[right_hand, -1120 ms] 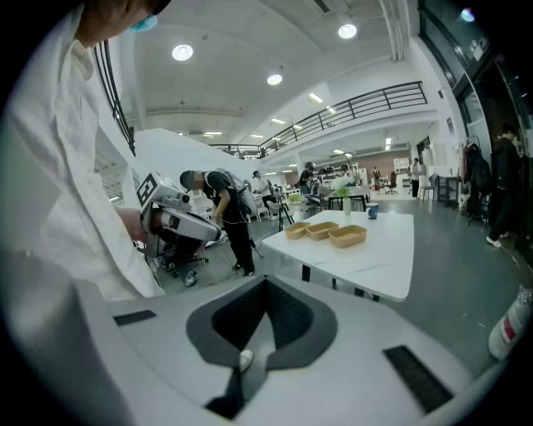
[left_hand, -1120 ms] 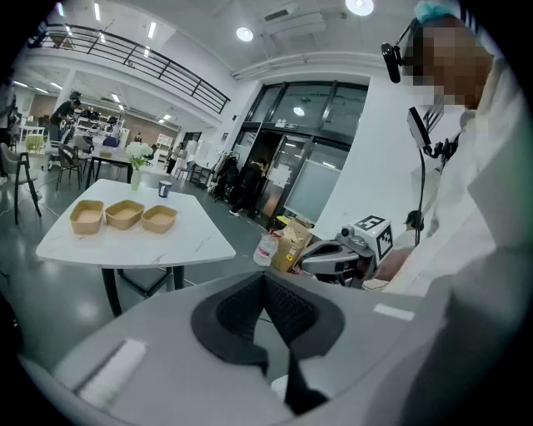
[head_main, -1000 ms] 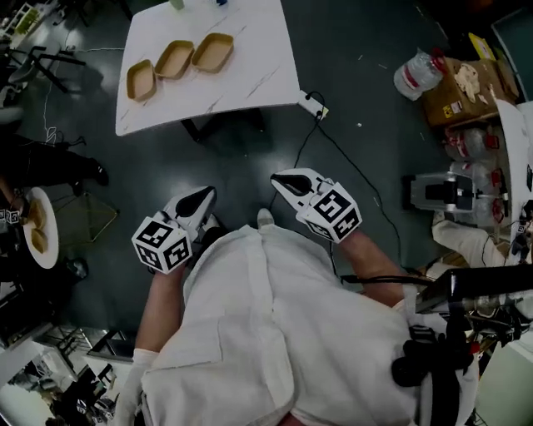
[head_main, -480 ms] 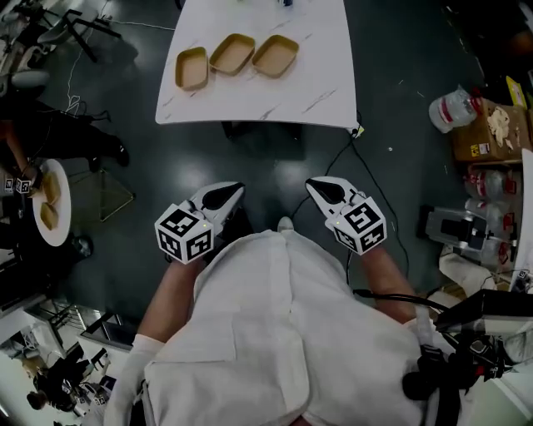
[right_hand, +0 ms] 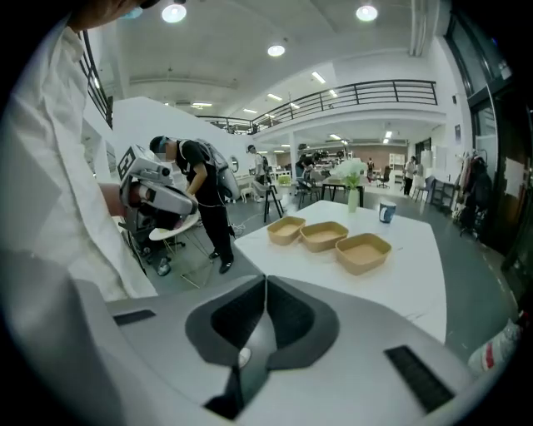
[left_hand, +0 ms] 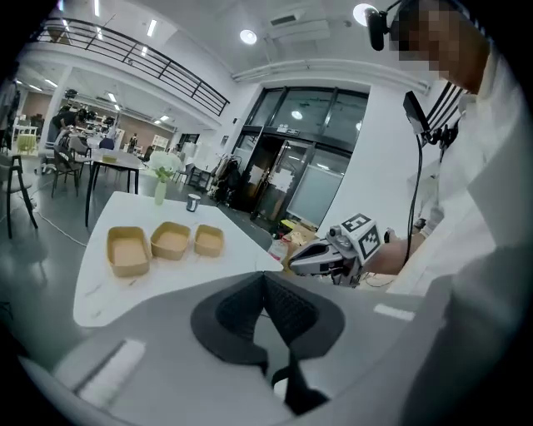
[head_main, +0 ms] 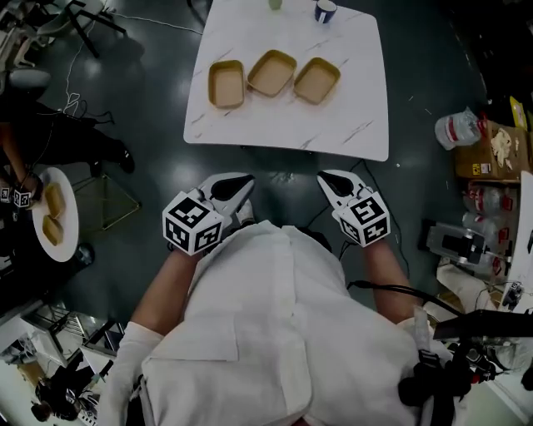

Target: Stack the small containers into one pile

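Three small tan containers lie side by side in a row on a white marble table [head_main: 350, 125]: the left container [head_main: 226, 84], the middle container [head_main: 272, 72] and the right container [head_main: 316, 80]. They also show in the left gripper view as a left container [left_hand: 127, 250], a middle container [left_hand: 171, 240] and a right container [left_hand: 209, 240]. My left gripper [head_main: 236, 182] and right gripper [head_main: 332, 180] hang short of the table's near edge, close to my body. Both are shut and hold nothing.
A green vase [left_hand: 160, 193] and a blue-and-white cup [head_main: 325, 10] stand at the table's far side. A round side table [head_main: 52, 215] with tan items is at the left, where a person [right_hand: 196, 195] stands. Boxes and a bottle [head_main: 458, 129] crowd the right floor. A cable [head_main: 371, 187] runs across the floor.
The table and its containers have come closer and moved toward the middle of the head view. Both grippers stay shut and empty near my body.
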`<state>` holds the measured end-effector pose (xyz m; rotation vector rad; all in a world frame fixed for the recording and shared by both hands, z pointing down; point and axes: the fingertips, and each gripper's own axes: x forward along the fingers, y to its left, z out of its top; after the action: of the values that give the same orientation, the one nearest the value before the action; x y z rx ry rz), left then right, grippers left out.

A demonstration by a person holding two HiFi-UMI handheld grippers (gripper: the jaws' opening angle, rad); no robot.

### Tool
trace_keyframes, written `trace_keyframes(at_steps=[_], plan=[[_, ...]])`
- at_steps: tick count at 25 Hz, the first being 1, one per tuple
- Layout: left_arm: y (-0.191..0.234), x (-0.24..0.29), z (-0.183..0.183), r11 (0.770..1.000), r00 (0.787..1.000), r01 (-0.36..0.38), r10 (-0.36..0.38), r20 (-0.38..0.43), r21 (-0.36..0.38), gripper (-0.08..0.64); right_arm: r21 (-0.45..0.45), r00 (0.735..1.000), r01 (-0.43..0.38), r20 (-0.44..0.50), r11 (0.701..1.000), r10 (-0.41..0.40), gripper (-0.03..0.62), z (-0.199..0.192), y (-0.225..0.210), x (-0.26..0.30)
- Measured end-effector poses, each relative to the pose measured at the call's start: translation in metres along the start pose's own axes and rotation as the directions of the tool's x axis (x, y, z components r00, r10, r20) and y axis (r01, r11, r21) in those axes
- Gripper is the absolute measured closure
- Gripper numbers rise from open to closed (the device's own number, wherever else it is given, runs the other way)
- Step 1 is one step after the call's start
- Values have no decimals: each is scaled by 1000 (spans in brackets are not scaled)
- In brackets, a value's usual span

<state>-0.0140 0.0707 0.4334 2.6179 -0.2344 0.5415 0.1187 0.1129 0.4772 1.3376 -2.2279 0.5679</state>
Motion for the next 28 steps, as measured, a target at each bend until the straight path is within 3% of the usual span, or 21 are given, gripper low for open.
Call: trace_keyframes(at_steps=[5, 11, 14, 19, 28], plan=[[49, -16, 2, 1000, 1000, 13, -14, -9, -22, 554, -47, 998, 40, -54, 998, -43, 586, 19, -20, 51], [83, -11, 22, 998, 998, -51, 52, 21, -41, 552, -93, 991, 32, -129, 995, -44, 575, 24, -66, 93], [94, 0, 38, 993, 994, -92, 96, 49, -76, 551, -138, 984, 19, -172, 990, -42, 508, 27, -101, 113], [103, 23, 59, 986, 987, -141, 147, 62, -93, 551, -197, 974, 10, -221, 980, -54, 508, 23, -154, 139], [116, 53, 75, 970, 975, -211, 217, 40, -118, 546, -359, 942, -71, -331, 931, -56, 505, 6, -196, 181]])
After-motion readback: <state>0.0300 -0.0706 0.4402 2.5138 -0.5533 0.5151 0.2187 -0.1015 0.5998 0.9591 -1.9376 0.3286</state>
